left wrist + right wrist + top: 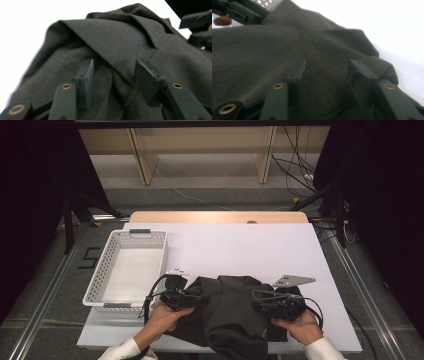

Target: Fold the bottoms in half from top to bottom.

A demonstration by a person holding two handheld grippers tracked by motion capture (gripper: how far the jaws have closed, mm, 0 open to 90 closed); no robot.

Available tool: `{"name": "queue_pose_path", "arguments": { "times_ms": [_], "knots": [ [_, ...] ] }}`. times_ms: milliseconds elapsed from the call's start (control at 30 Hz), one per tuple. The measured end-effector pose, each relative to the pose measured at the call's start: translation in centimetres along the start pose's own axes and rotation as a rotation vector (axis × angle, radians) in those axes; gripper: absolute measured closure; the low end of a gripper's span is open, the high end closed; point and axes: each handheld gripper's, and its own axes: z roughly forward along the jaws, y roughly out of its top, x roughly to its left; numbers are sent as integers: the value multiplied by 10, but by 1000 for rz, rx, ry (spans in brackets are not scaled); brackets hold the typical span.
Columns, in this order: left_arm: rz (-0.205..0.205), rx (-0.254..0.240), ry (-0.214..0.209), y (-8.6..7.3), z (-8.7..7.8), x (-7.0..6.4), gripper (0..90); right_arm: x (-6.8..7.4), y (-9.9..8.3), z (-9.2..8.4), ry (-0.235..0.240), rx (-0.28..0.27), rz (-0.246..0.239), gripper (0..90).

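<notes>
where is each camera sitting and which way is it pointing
High view: above the person's side, looking forward and down on the white table, white basket and dark garment; both hands and sleeves show.
Left gripper view: on the left gripper, looking along its parted jaws at the garment's folds.
Right gripper view: on the right gripper, facing across the garment toward the basket; jaws parted.
Shared: both gripper views show the garment and the other gripper.

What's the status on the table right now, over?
Both grippers open: left gripper and right gripper over the dark garment, jaws apart, nothing pinched. Garment bunched at the table's near edge. White basket empty, left of it. Nothing blocking.
</notes>
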Motion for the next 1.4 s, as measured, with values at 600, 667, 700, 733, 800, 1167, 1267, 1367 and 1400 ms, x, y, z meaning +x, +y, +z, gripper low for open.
{"name": "queue_pose_path", "arguments": {
  "times_ms": [600, 667, 700, 733, 800, 1167, 1267, 1367, 1400],
  "knots": [
    [-26, 14, -48, 7, 27, -4, 811, -12, -17, 1, -150, 56, 91, 405],
    [-23, 8, -52, 7, 26, -3, 821, -14, -19, 0, -156, 58, 101, 404],
    [-24, -6, -57, 7, 25, -1, 831, -18, -23, -3, -166, 59, 128, 399],
    [-24, -10, -60, 7, 24, -1, 833, -19, -24, -4, -164, 60, 134, 394],
    [-25, -15, -63, 7, 22, 0, 835, -19, -27, -4, -162, 66, 149, 393],
    [-15, -46, -65, 11, 12, 2, 834, -17, -34, 10, -119, 123, 231, 357],
    [-14, -50, -62, 11, 12, 2, 834, -16, -36, 13, -119, 155, 233, 346],
    [-18, -50, -63, 11, 13, 2, 833, -15, -37, 20, -112, 201, 242, 330],
    [-18, -50, -63, 11, 13, 2, 833, -15, -37, 20, -112, 201, 242, 330]
  ]
}}
